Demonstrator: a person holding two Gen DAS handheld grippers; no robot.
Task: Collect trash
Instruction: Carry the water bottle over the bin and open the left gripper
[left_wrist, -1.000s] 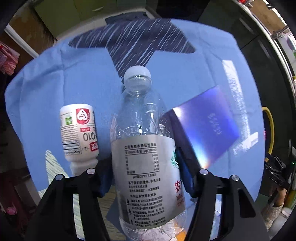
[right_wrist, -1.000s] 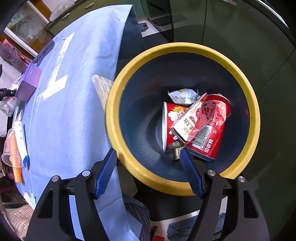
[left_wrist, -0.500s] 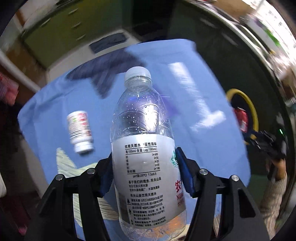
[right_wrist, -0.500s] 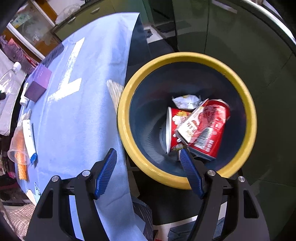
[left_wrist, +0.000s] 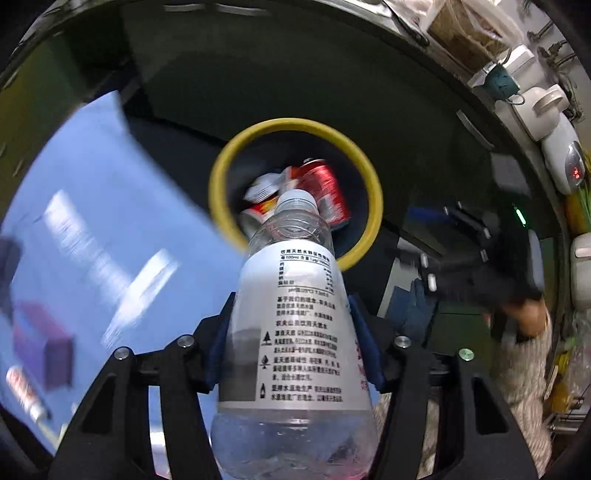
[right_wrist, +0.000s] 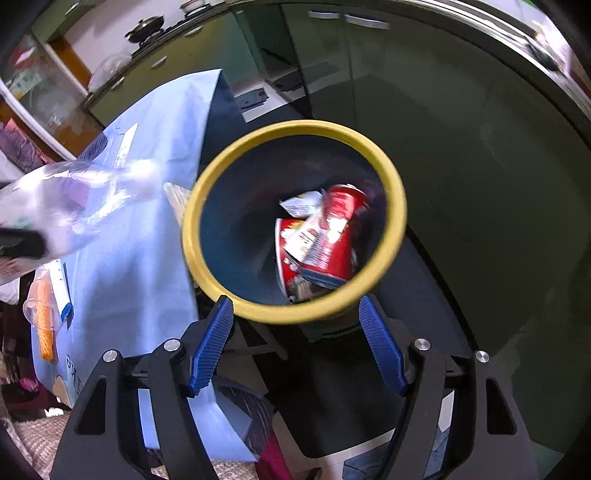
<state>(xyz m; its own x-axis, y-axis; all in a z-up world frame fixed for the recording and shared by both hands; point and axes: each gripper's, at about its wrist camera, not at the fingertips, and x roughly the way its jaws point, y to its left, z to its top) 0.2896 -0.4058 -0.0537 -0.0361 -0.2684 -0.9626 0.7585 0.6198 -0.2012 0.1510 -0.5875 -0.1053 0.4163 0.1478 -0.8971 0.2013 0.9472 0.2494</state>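
Note:
A clear plastic water bottle (left_wrist: 295, 325) with a white label and white cap sits between the blue pads of my left gripper (left_wrist: 290, 306), whose jaws are closing tighter on it. Its cap points at the yellow-rimmed dark trash bin (left_wrist: 218, 192), which holds a red can (left_wrist: 325, 184) and wrappers. In the right wrist view the same bottle (right_wrist: 74, 199) is a blur at the left, over the blue tablecloth (right_wrist: 140, 240). My right gripper (right_wrist: 294, 306) stands open and empty just in front of the bin rim (right_wrist: 295, 127), above the red can (right_wrist: 332, 229).
A purple box (left_wrist: 44, 343) and a small white bottle (left_wrist: 22, 391) lie on the tablecloth (left_wrist: 92, 221). A clear cup with something orange (right_wrist: 42, 314) rests at the table's near left. A person's hand (left_wrist: 524, 317) is at the right. Dark cabinets stand behind the bin.
My left gripper has swung the bottle off the table toward the bin, rolling as it went. My right gripper has drawn back from the bin, which now looks smaller.

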